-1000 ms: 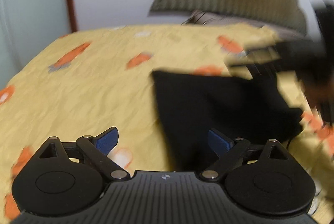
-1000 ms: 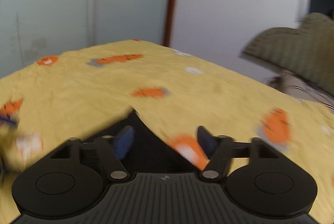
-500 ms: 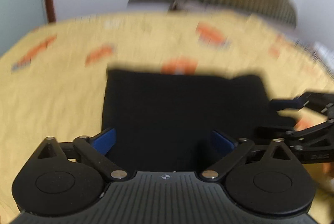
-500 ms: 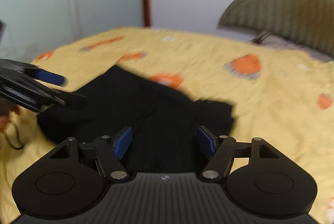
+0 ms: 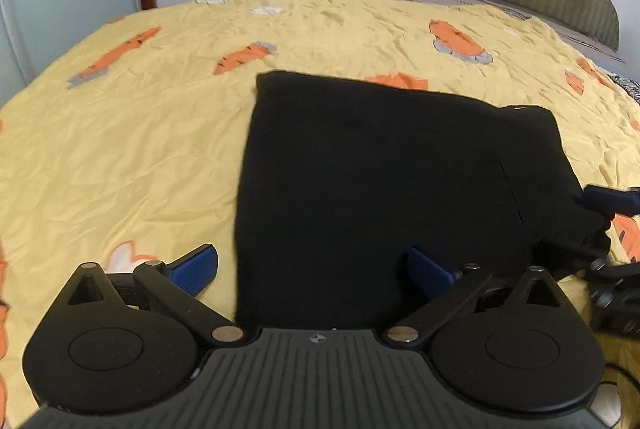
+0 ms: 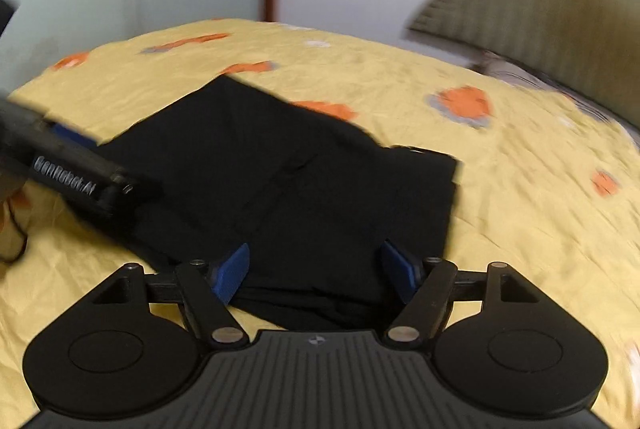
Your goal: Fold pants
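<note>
Both claws gape, gripping nothing: left claw (image 5: 313, 269), right claw (image 6: 316, 271) over folded pants (image 5: 380, 169) on bed (image 5: 120, 149). Advice: pinch near edge corners together, lift evenly.

read "genrobot.ai" in pale letters along the black body of the left gripper (image 6: 80, 165), seen in the right wrist view. found no other legible text.

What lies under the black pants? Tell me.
The black pants lie on the yellow carrot-print bedsheet; one orange carrot pokes out at their far edge. Anything beneath is covered.
</note>
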{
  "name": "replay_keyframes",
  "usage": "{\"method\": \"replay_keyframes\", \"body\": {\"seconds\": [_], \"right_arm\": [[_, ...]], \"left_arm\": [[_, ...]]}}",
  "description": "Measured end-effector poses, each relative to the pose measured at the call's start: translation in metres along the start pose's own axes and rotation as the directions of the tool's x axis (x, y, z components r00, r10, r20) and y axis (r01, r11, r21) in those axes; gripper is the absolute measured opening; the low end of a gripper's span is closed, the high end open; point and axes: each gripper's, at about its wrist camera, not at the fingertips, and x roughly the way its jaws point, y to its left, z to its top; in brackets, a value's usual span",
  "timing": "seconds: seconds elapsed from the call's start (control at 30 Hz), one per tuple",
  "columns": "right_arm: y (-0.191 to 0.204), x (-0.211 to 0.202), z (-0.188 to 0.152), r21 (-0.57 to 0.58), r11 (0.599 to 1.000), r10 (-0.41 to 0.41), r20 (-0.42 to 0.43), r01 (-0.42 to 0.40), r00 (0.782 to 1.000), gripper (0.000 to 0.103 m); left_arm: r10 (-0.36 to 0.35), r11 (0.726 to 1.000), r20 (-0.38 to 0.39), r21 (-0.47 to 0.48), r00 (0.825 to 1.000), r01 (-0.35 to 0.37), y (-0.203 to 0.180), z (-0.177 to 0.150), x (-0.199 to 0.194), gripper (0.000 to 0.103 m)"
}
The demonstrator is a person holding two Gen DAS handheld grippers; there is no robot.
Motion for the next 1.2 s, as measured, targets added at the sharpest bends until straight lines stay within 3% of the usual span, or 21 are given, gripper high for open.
{"method": "replay_keyframes", "body": {"seconds": [0.1,0.2,0.27,0.43,0.7,0.93,1.03,1.2], "right_arm": [[0.007,-0.029,0.0,0.095,0.995,-0.011,0.047,0.006,0.999,0.078],[0.015,-0.057,-0.002,0.191,0.98,0.031,0.106,-0.051,0.994,0.093],[0.025,-0.074,-0.003,0.223,0.974,-0.002,0.124,-0.026,0.992,0.103],[0.045,-0.091,-0.006,0.242,0.965,-0.125,0.078,0.103,0.989,0.103],[0.058,-0.088,-0.034,0.367,0.926,-0.113,0.052,0.087,0.992,0.103],[0.078,-0.066,-0.049,0.228,0.967,-0.147,0.127,0.115,0.981,0.103],[0.074,-0.053,-0.05,0.23,0.962,-0.171,0.079,0.148,0.982,0.103],[0.07,-0.055,-0.057,0.232,0.958,-0.193,0.086,0.169,0.977,0.103]], "left_arm": [[0.01,1.0,0.02,0.015,1.0,-0.01,-0.006,-0.006,-0.014,0.103],[0.006,1.0,0.042,0.004,0.999,-0.007,-0.01,-0.014,-0.027,0.103],[0.006,1.0,0.052,-0.003,0.999,-0.006,-0.012,-0.02,-0.034,0.103],[0.019,0.999,0.065,-0.036,0.998,-0.016,-0.011,-0.035,-0.046,0.102],[0.042,0.997,0.055,-0.072,0.998,-0.038,-0.004,-0.057,-0.06,0.102],[0.102,0.994,0.072,-0.053,0.992,-0.098,-0.004,-0.072,-0.048,0.102],[0.097,0.991,0.084,-0.099,0.992,-0.089,0.002,-0.079,-0.042,0.103],[0.098,0.991,0.1,-0.104,0.99,-0.087,0.003,-0.084,-0.044,0.103]]}}
